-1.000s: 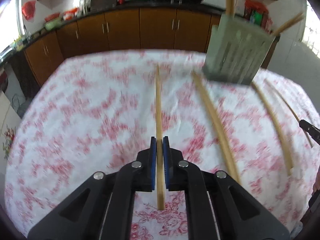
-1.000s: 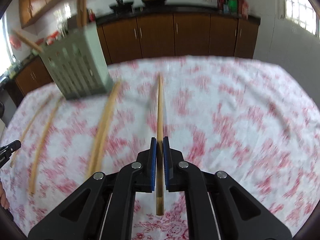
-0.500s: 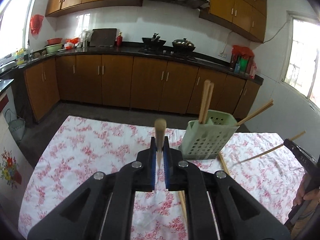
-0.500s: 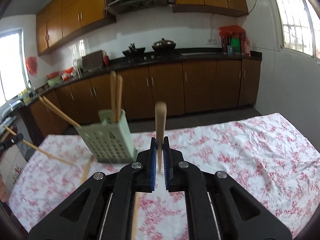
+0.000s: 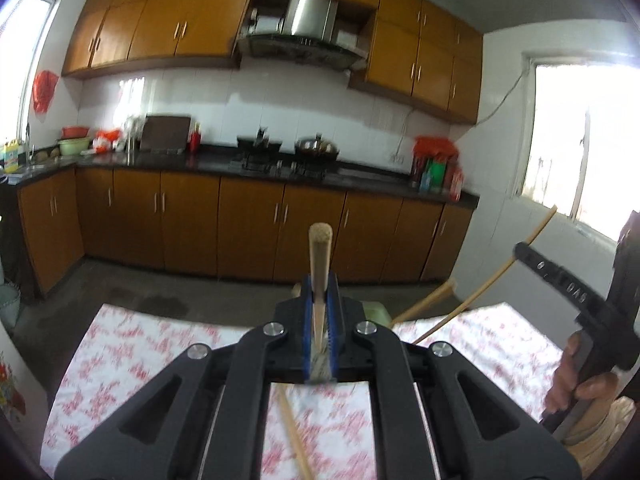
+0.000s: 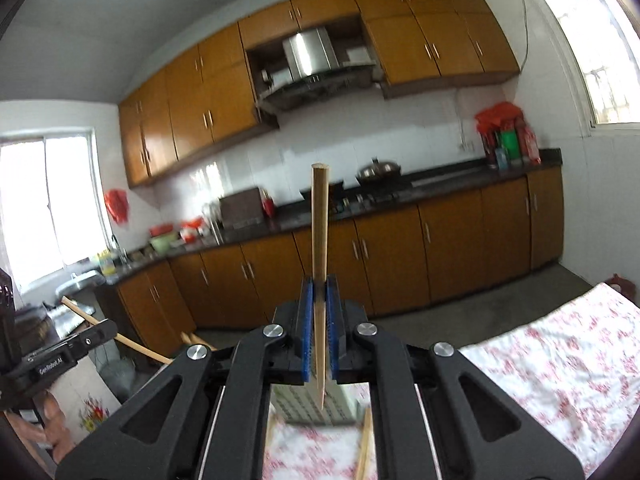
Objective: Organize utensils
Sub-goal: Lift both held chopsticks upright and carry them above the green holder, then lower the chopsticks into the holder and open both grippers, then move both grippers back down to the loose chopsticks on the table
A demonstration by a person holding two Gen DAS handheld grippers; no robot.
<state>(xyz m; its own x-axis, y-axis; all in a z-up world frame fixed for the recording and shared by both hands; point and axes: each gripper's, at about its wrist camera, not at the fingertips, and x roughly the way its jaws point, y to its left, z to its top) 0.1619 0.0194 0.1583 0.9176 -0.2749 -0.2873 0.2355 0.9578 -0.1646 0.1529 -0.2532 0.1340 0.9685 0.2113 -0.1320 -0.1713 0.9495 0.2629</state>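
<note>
My left gripper point(image 5: 320, 300) is shut on a wooden chopstick point(image 5: 320, 256) that points up and forward, raised above the table. My right gripper point(image 6: 319, 300) is shut on another wooden chopstick point(image 6: 320, 232), held upright, its thin tip hanging down between the jaws. The pale green slotted utensil holder point(image 6: 312, 408) is mostly hidden beneath the right gripper; only a corner of it point(image 5: 376, 314) shows in the left wrist view, with chopsticks point(image 5: 432, 298) sticking out of it. The right gripper body point(image 5: 560, 292) appears at the right of the left wrist view.
A table with a red-flowered white cloth point(image 5: 132, 344) lies below both grippers. Loose chopsticks point(image 5: 294, 436) lie on it, one also in the right wrist view point(image 6: 364, 448). Brown kitchen cabinets point(image 5: 248, 232) and a dark counter stand behind. The left gripper body point(image 6: 60, 356) is at the right view's left.
Both grippers have lifted their chopsticks off the cloth and tilted up, so the views now look at the kitchen wall. The holder has dropped below and behind the grippers.
</note>
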